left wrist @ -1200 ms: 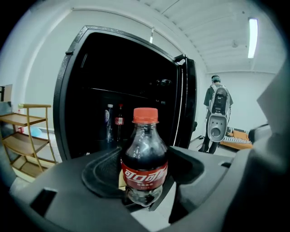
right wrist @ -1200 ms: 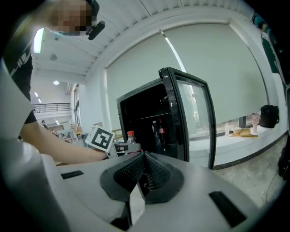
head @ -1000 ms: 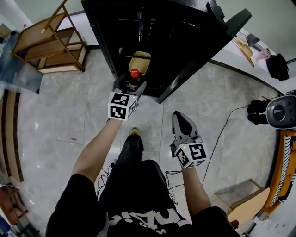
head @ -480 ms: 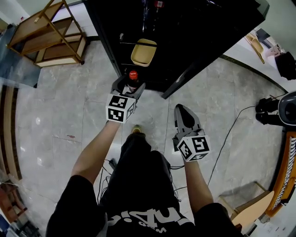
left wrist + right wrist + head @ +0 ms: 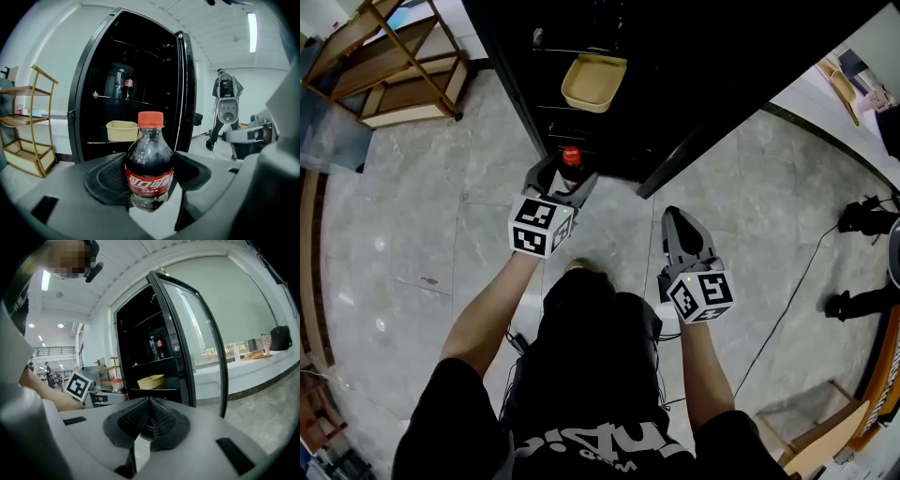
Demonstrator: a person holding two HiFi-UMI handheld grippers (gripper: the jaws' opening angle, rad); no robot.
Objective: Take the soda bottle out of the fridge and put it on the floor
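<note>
From above, the left gripper (image 5: 565,175) is clamped on the soda bottle (image 5: 572,157). The bottle stands red cap up, just outside the lower front edge of the black fridge (image 5: 694,56). Whether its base meets the floor (image 5: 412,216) I cannot tell. The fridge door (image 5: 722,131) stands swung out to the right, and its bottom corner ends near the right gripper (image 5: 677,221), which hangs with its jaws together. To the left, bare grey tiles run wide between the fridge side and a wooden rack (image 5: 389,56). To the right, a thin cable (image 5: 783,300) trails across the tiles. A yellow tray (image 5: 593,82) sits on a shelf inside the fridge, above the bottle.

In the left gripper view, the dark pads (image 5: 105,180) hug the bottle at its red label and hold it upright. Behind it is the open cabinet, with the tray on one shelf and two more bottles (image 5: 124,84) on a higher one. The door's edge rises just right of the cap.

In the right gripper view, the ribbed pads are pressed tip to tip with nothing between them. The glass door's rim stands straight ahead, with open tiles beyond it on the right. The left gripper's marker cube (image 5: 78,385) shows at the left, in front of the shelves.
</note>
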